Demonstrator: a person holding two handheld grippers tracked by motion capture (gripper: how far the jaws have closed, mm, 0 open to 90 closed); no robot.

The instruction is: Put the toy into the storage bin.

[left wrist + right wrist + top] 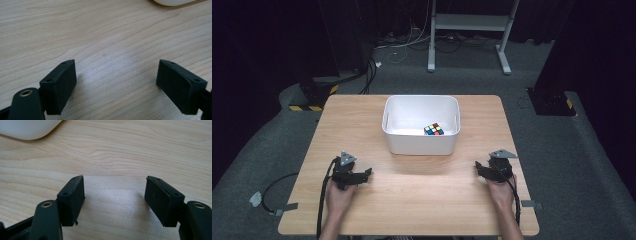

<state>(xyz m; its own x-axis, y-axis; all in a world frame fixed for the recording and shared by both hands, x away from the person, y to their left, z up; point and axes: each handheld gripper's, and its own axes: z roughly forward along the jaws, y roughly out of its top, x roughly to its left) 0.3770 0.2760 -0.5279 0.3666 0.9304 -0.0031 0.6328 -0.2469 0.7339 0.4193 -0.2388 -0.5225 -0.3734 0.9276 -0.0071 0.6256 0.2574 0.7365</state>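
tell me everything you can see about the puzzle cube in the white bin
The puzzle cube is a small stickered cube with black edges, its faces scrambled in yellow, red, blue, orange and white squares. It looks like plastic. It sits on the floor of the white bin, toward the near right corner, turned slightly askew. Nothing else touches it.

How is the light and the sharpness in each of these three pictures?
High view: the wooden table is brightly lit, the surroundings are dark, and the image is slightly soft. Left gripper view: a pale sheen on the wood between the open jaws, and the white bin is blurred. Right gripper view: similar sheen, with a blurred bin corner.
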